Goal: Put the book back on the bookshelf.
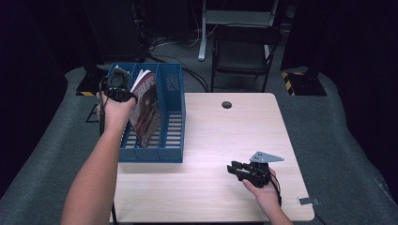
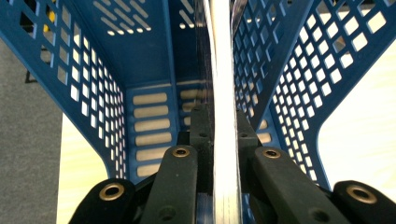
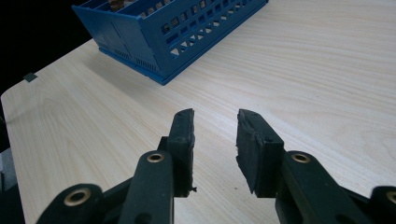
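A blue slotted file rack (image 1: 170, 117) stands on the left part of the wooden table. A magazine (image 1: 146, 105) with a reddish cover leans inside it, in a middle compartment. My left gripper (image 1: 117, 89) is above the rack's back left, shut on the magazine's upper edge. In the left gripper view the magazine's pale edge (image 2: 223, 93) runs straight down between the two black pads (image 2: 201, 140), into the rack (image 2: 116, 79). My right gripper (image 1: 234, 168) rests low over the table at the front right, open, with nothing between its fingers (image 3: 183, 140).
The rack (image 3: 177, 32) lies far ahead of the right gripper across bare wood (image 3: 303, 70). A small dark round hole (image 1: 226, 104) sits near the table's far edge. A black chair (image 1: 244, 51) and cables stand on the floor behind the table.
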Demonstrator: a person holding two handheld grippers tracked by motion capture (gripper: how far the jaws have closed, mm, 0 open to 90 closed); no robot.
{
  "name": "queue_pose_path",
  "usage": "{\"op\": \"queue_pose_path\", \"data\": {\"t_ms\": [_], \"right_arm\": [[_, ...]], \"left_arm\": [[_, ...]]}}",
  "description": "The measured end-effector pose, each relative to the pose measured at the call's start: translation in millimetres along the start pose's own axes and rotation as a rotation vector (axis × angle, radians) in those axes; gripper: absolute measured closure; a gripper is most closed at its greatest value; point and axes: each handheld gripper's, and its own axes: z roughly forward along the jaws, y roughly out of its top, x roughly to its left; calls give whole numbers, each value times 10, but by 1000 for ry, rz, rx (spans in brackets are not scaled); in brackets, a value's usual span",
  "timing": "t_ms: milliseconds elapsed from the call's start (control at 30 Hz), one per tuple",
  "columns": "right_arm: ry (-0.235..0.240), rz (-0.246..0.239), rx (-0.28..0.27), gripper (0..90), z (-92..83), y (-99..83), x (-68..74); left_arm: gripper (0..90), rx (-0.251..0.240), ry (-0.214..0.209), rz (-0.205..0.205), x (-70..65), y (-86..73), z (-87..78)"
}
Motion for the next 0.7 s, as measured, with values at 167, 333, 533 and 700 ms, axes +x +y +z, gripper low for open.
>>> {"op": "queue_pose_path", "data": {"t_ms": [167, 333, 533, 700], "right_arm": [[-3, 6, 1, 666, -4, 1, 1], [-1, 3, 4, 666, -4, -2, -1], [-2, 3, 5, 666, -1, -6, -10], [-4, 6, 11, 665, 7, -8, 5]], "left_arm": [[836, 34, -9, 9, 12, 6, -14], [834, 60, -13, 13, 30, 3, -24], [833, 76, -19, 8, 75, -15, -36], [832, 82, -16, 11, 74, -6, -37]]}}
